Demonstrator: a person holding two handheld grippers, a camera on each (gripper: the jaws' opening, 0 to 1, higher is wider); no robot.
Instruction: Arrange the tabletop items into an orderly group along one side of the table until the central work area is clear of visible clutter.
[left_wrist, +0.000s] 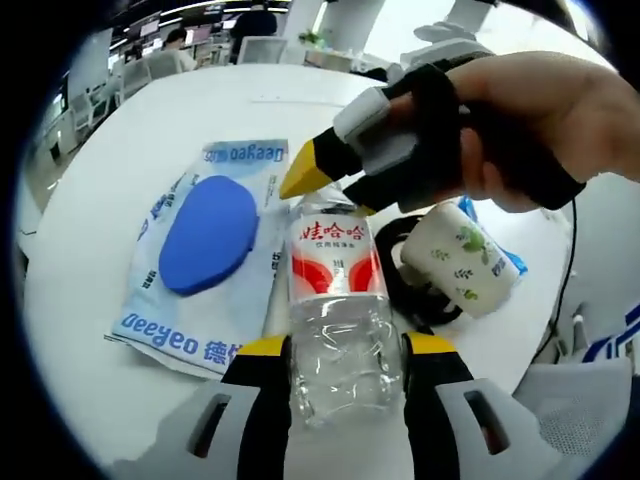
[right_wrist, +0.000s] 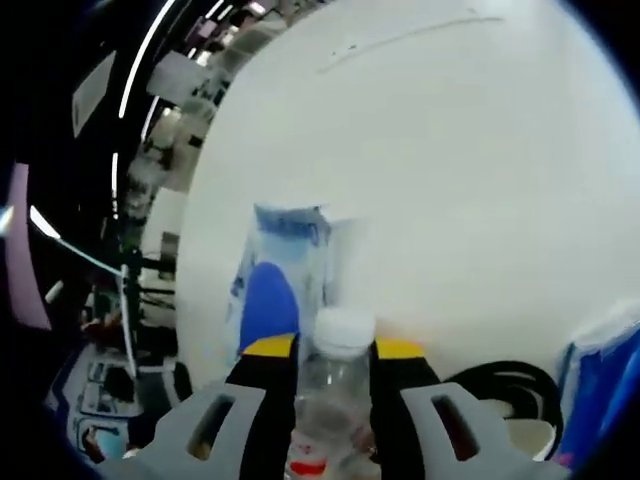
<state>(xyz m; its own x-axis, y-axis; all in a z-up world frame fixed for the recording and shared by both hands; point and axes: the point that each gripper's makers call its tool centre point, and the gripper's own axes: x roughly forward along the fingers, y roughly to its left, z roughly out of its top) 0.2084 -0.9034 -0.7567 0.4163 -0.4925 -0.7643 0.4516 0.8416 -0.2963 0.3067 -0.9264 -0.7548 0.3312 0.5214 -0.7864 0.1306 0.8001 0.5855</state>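
The water bottle (left_wrist: 338, 320) stands upright at lower centre, its body clamped between the left gripper (left_wrist: 342, 352) jaws, while the right gripper (right_wrist: 335, 355) pinches its neck (from above); the wipes pack (left_wrist: 205, 255) lies at its left.

It looked like an open-plan office. In the left gripper view, a large white round table (left_wrist: 120, 130) filled the foreground; beyond it, at 11 o'clock, a seated person (left_wrist: 178, 45) faced rows of desks (left_wrist: 150, 40) under long ceiling strip lights (left_wrist: 200, 8). White chairs (left_wrist: 262, 48) stood at the table's far edge, at 12 o'clock
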